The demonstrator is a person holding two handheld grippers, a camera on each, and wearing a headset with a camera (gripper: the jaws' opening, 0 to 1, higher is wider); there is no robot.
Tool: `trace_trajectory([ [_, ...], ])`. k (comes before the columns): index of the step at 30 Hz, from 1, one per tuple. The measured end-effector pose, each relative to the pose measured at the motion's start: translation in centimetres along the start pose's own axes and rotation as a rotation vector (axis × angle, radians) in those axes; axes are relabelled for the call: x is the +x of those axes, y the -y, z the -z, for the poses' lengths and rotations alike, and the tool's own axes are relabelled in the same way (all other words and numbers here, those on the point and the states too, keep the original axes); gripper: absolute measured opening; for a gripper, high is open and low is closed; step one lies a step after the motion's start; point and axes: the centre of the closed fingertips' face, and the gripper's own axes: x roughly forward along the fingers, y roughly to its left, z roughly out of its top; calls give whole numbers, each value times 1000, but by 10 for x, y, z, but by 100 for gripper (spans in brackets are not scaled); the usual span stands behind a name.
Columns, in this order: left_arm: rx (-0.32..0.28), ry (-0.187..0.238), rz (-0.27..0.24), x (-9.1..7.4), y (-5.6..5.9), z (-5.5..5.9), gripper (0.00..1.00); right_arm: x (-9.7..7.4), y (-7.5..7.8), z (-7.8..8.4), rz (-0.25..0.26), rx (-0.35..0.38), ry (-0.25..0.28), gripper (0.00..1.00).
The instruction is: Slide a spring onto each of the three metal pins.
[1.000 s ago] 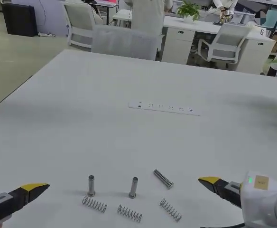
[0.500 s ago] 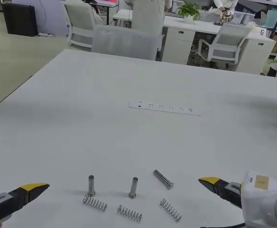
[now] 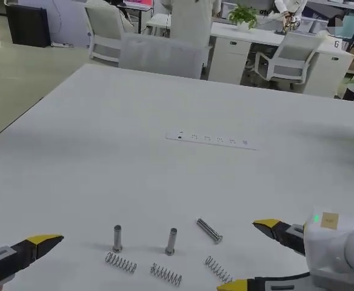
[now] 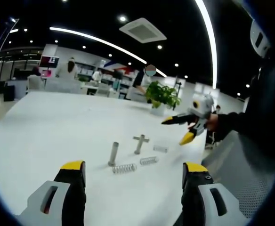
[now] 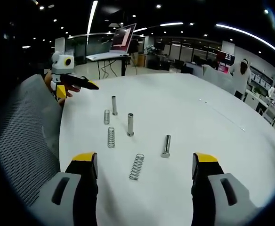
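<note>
A: While the left tool (image 4: 133, 167) and the right tool (image 5: 144, 158) hang above the near edge of the tabletop (image 3: 165, 182), how do their jaws stand?
B: Both wide apart, holding nothing.
A: And the parts?
B: Nearest that edge, three springs (image 3: 165, 274) lie loose in a row. Just beyond stand two upright pins (image 3: 117, 237); the third pin (image 3: 208, 229) lies flat, rightmost.

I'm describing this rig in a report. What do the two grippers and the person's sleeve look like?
The left gripper and the right gripper match: pale grey jaws with a slot in each, turning black towards bright yellow tips. In the head view the right gripper's body is white and rounded, with a small green light. The sleeve behind it is dark.
</note>
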Motion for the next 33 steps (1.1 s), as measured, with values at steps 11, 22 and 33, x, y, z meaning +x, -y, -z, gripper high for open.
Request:
trace_trajectory([
  [11,2,1,-5,-1,-1,-1,81,13,18,-7,0,-25,-38,76],
  [22,1,6,-16,-1,-2,-1,81,32,28,-18,-6,-51,-65,68],
  [33,-5,9,-24,-2,-5,-1,80,50,35,-18,-3,-47,-106,56],
])
